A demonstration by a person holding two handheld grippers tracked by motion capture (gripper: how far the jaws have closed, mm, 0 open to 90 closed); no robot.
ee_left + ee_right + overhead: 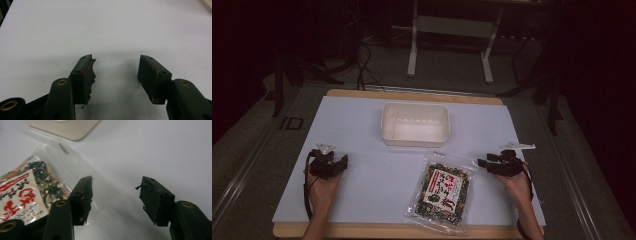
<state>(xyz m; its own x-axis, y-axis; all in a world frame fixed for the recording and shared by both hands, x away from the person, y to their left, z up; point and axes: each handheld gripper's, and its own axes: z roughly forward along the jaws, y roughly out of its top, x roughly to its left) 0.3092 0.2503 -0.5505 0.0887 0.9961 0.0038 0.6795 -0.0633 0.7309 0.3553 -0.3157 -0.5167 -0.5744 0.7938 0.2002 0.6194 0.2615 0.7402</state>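
Sitting at rest: both grippers are parked on the pale blue mat (362, 185), 1 per side, nothing held.
Snack bag: the clear packet of dried mix (443, 192) lies flat near the front edge, right of centre, just in front of the white plastic tray (415, 123) and not touching it.
Nearest hand: the right gripper (482, 163) by a mile. The bag sits just to its left, and in the right gripper view the clear sealed edge (75, 162) runs right up beside its left jaw.
Long axis: front-to-back with a slight tilt, sealed top end pointing toward the tray.
Right gripper state: jaws spread wide, empty.
Left gripper (343, 161): also spread wide over bare mat, well apart from the bag.
Guess: any grab probably starts from the right.
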